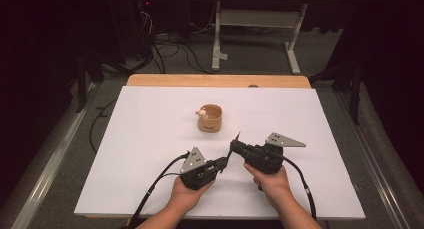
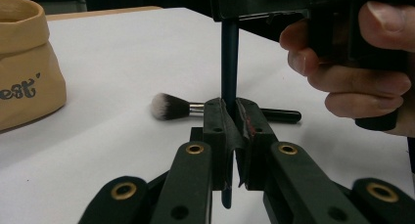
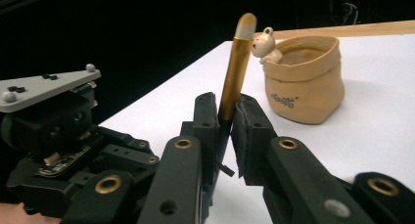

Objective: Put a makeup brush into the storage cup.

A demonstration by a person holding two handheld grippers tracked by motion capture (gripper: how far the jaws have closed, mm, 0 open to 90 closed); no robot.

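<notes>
White table [image 1: 150,139]: both grippers clamp one thin brush, left gripper [image 2: 230,136] on its dark handle, right gripper [image 3: 226,131] showing its gold ferrule, pouch [image 3: 303,82] at one o'clock.

pouch [image 2: 24,62] cut off at left, brush handle [image 2: 274,115] partly hidden

Black grippers [image 1: 223,164], grey plates (brass rivets)
</notes>
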